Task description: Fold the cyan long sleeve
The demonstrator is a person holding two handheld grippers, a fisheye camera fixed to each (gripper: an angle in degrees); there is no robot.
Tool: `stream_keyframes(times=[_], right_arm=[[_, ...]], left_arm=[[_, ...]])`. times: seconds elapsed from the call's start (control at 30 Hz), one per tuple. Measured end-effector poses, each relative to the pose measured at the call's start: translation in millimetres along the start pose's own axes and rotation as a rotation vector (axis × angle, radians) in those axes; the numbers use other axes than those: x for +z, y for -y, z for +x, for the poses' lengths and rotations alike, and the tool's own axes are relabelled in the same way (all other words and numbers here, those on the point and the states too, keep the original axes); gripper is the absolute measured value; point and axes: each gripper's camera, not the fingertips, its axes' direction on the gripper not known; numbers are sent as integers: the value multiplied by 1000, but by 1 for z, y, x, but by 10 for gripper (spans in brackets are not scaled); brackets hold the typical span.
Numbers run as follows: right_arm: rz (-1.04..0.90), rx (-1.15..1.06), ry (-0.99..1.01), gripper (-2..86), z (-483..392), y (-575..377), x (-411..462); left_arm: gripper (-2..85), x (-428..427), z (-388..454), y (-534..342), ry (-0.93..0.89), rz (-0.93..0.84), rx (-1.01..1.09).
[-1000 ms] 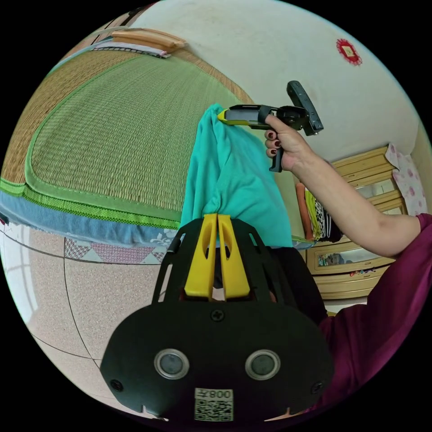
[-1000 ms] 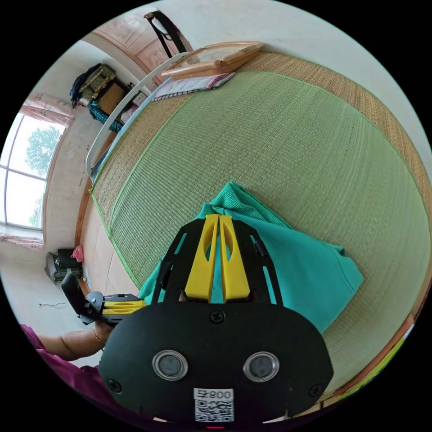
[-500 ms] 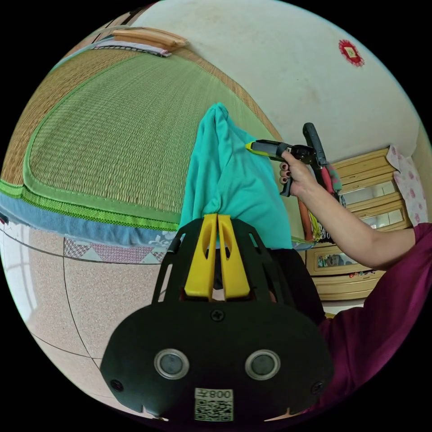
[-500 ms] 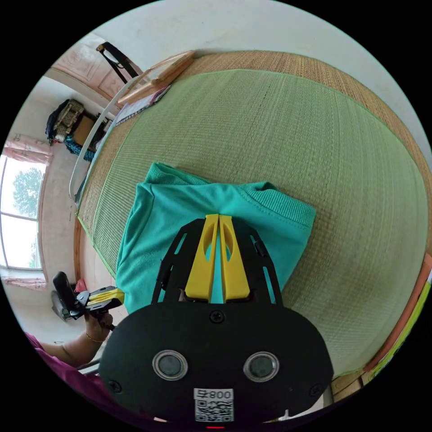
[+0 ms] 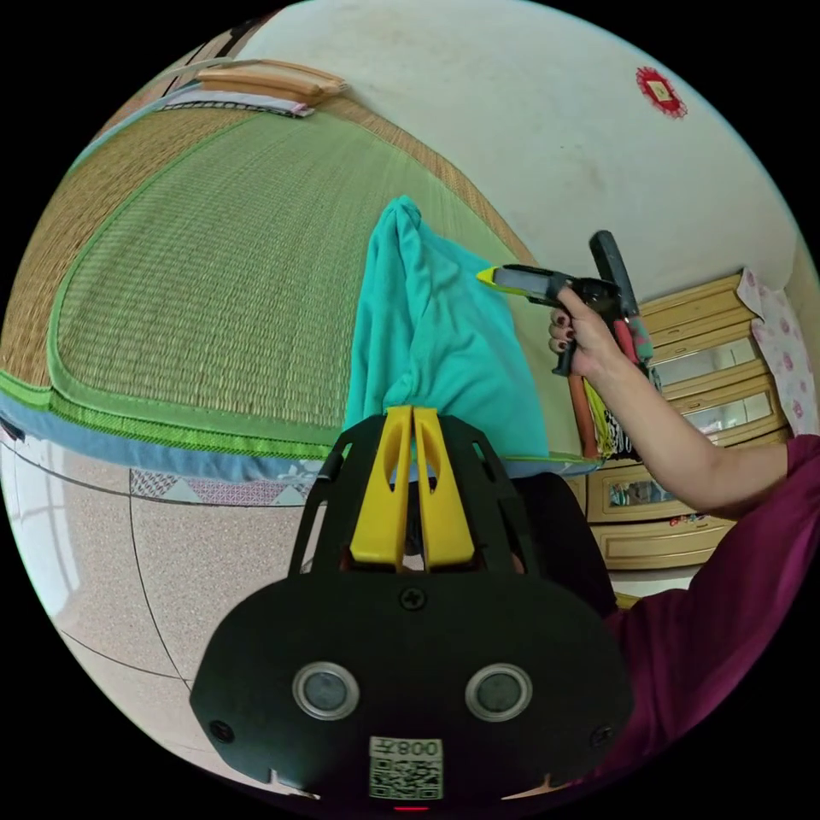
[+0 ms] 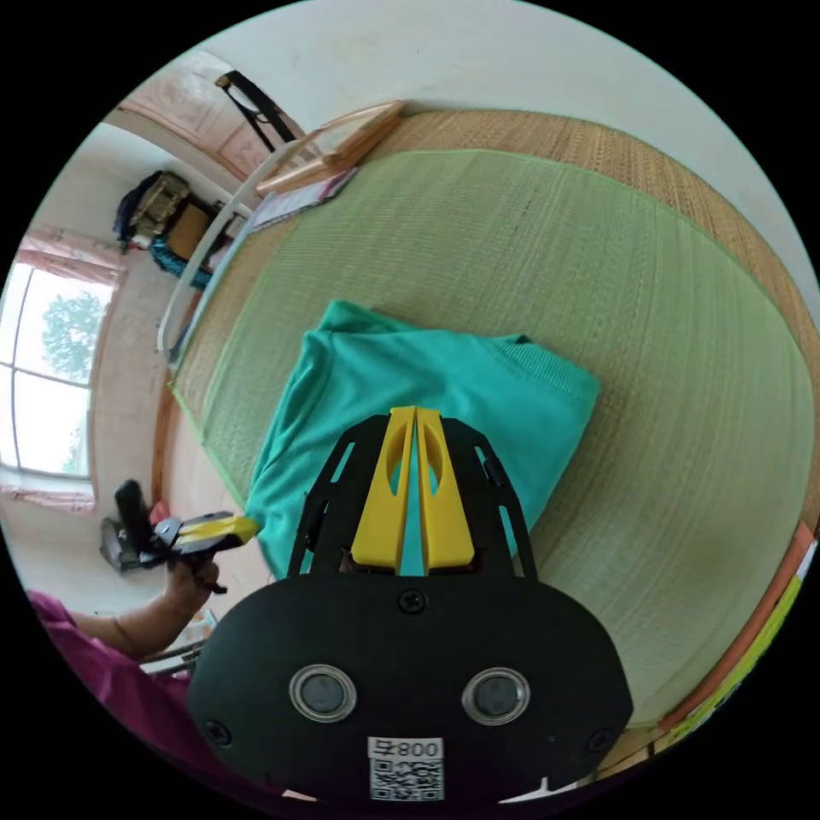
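The cyan long sleeve (image 6: pixel 427 376) lies folded in a thick rectangle on the green woven mat (image 6: pixel 641 299). In the left gripper view it (image 5: pixel 436 333) stretches away from my left gripper (image 5: pixel 413 412), whose yellow jaws are shut on its near edge at the mat's border. The right gripper view catches that same gripper (image 6: pixel 248 523) at the garment's near corner. My right gripper (image 6: pixel 414 412) hovers over the cloth's middle, jaws shut, nothing visibly pinched. From the left gripper view its tip (image 5: pixel 483 274) sits at the cloth's right edge, held in a hand (image 5: pixel 585 337).
The mat (image 5: pixel 213 282) covers a bed beside a white wall. A wooden frame (image 6: pixel 342 141) lies at its far end. A wooden dresser (image 5: pixel 709 342) stands to the right, tiled floor (image 5: pixel 171 564) below the bed edge, and a window (image 6: pixel 43 367) at the left.
A second ago the right gripper held the garment's end up. That end has come down on the mat, and the right gripper has drawn back off it. The left gripper kept its hold.
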Motion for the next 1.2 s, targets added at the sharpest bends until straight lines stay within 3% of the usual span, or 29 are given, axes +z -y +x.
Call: stream_keyframes(times=[0.23,0.47,0.6,0.97,1.2], right_arm=[[-65,-34,199,1,-26,-130,-10],[-123,7,172,1,-12,-182,22],[-104,31,214,0,1,-207,19],[2,184,254,0,55,-303,-13],[91,296,433,0,91,-362,-21]], left_arm=[[1,-20,25,16,4,49,21],[1,-7,30,39,37,-16,7],[1,-22,58,39,101,-2,14],[1,13,140,46,9,-124,147],[1,34,190,65,-30,-200,233]])
